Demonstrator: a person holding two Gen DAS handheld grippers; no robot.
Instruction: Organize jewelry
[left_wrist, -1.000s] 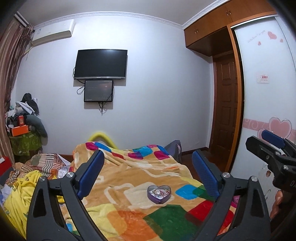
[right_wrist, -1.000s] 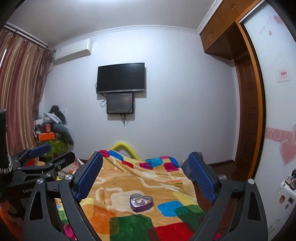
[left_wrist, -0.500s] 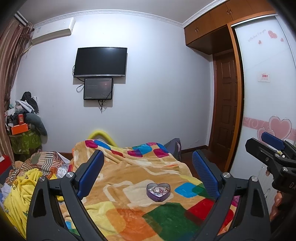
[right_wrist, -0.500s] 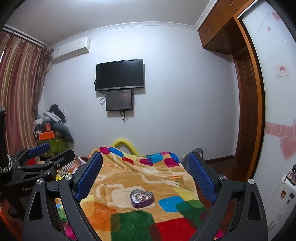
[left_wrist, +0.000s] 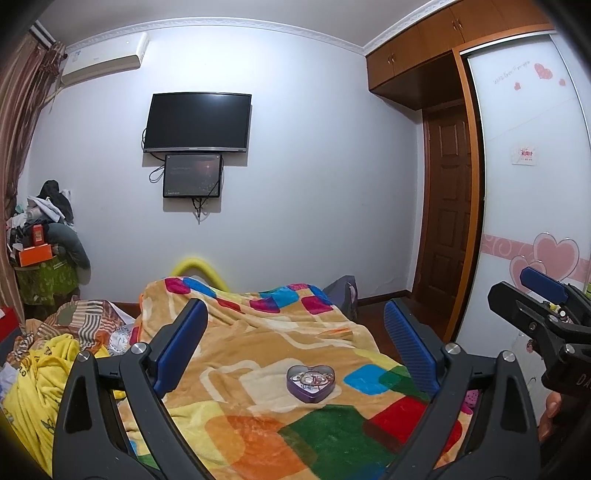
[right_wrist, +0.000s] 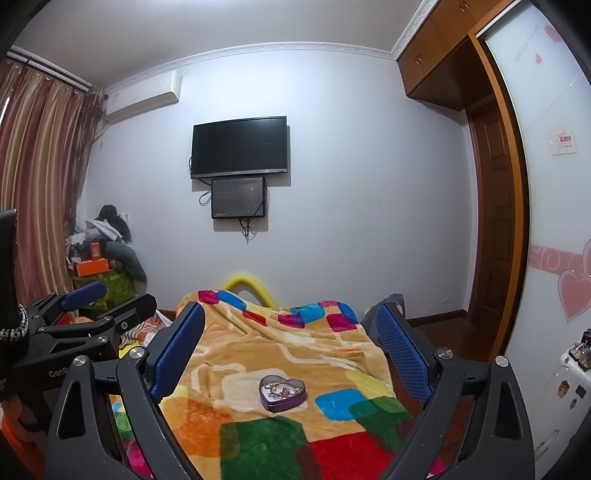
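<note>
Lying on the bed's patchwork blanket (left_wrist: 258, 343) is a purple heart-shaped tin (left_wrist: 311, 382), lid off, with a tangle of jewelry (left_wrist: 312, 377) inside; the single pieces are too small to tell apart. The tin sits on a pale patch of the blanket, near a blue square and a green one.

The left tool (left_wrist: 295, 343) is held above the bed with its two blue-padded fingers spread wide, nothing between them; the tin shows in the gap, well apart from both pads. The right tool (right_wrist: 290, 343) is likewise spread wide and empty, with the tin (right_wrist: 282, 392) seen between its fingers and clear of them. Each tool shows at the edge of the other's view, side by side.

On the far wall hangs a dark television (right_wrist: 239, 147) with a smaller screen (right_wrist: 238, 198) just below it. An air conditioner (right_wrist: 142, 98) is mounted near striped curtains (right_wrist: 40, 184).
</note>
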